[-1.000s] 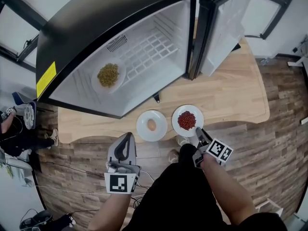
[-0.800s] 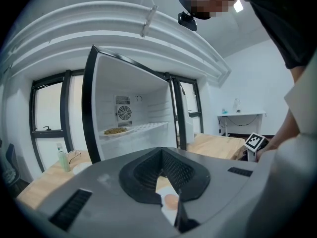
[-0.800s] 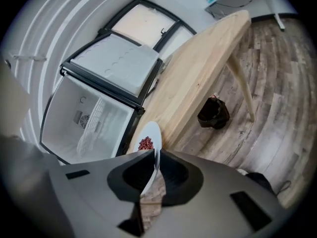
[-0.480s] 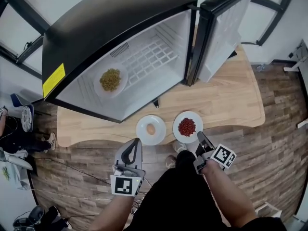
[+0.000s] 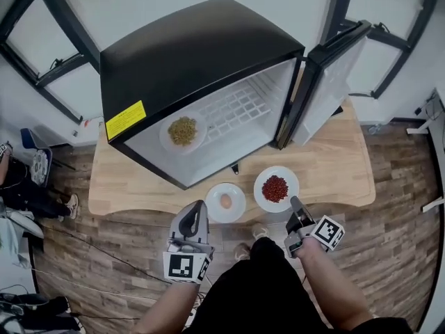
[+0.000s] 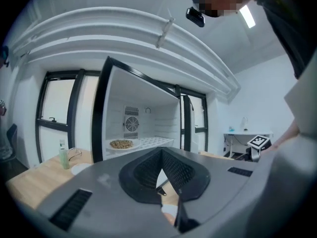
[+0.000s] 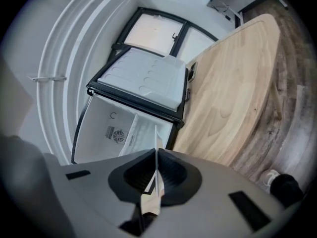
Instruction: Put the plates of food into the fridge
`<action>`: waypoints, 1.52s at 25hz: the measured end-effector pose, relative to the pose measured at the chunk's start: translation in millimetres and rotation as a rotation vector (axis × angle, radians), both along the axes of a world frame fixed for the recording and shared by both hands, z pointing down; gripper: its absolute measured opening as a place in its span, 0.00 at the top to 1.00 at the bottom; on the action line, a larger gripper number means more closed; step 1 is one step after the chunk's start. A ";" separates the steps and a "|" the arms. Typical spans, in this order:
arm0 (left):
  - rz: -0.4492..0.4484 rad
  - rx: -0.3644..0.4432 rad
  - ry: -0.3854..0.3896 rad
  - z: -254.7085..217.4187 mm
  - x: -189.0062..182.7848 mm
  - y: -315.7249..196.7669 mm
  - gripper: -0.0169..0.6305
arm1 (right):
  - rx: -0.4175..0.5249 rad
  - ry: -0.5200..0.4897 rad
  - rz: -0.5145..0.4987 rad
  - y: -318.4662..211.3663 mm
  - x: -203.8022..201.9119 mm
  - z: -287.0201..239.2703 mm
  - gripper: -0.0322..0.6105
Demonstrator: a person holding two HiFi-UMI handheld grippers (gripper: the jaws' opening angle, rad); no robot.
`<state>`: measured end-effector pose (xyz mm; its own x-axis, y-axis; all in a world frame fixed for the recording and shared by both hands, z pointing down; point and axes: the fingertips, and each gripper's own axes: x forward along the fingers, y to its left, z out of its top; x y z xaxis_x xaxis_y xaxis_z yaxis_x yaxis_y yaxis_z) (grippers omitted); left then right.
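A white plate of red beans (image 5: 276,188) is at the table's near edge. My right gripper (image 5: 293,202) is shut on its near rim. In the right gripper view the rim (image 7: 156,138) shows edge-on as a thin white line between the pads of the right gripper (image 7: 156,152). Left of it a white plate with an egg-like piece (image 5: 226,202) lies on the table. My left gripper (image 5: 200,204) hovers just before that plate, its tips together and empty (image 6: 161,152). The black fridge (image 5: 201,61) stands open, with a plate of green food (image 5: 183,131) (image 6: 121,144) on its wire shelf.
The fridge door (image 5: 334,75) swings out to the right over the wooden table (image 5: 327,165). A small bottle (image 6: 63,157) and a white lid (image 6: 79,168) are on the table left of the fridge. A seated person (image 5: 14,186) is at the far left.
Both grippers have risen a little. The right one has stayed at the near rim of the red-bean plate. The head view has pulled back, and the fridge now sits more to the right.
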<state>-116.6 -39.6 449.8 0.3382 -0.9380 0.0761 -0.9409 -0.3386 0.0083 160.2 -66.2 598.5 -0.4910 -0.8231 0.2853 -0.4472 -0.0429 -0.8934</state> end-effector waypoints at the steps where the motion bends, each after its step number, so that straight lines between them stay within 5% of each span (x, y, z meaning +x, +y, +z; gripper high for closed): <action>1: -0.012 0.011 0.015 -6.0 -3.3 -2.3 0.97 | 0.012 -0.002 -0.009 -4.4 -3.7 -7.0 0.90; 21: -0.099 0.086 -0.040 -52.5 -26.2 -35.4 0.97 | 0.209 -0.020 -0.142 -99.5 -58.3 -113.1 0.90; 38: -0.167 0.098 -0.062 -79.0 -18.8 -78.1 0.97 | 0.214 -0.047 -0.192 -183.5 -96.0 -140.4 0.90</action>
<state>-135.4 -117.7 370.7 0.1748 -0.9846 -0.0022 -0.9817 -0.1742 -0.0765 64.2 -249.7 458.2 -0.6522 -0.7529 0.0887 -0.3868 0.2298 -0.8931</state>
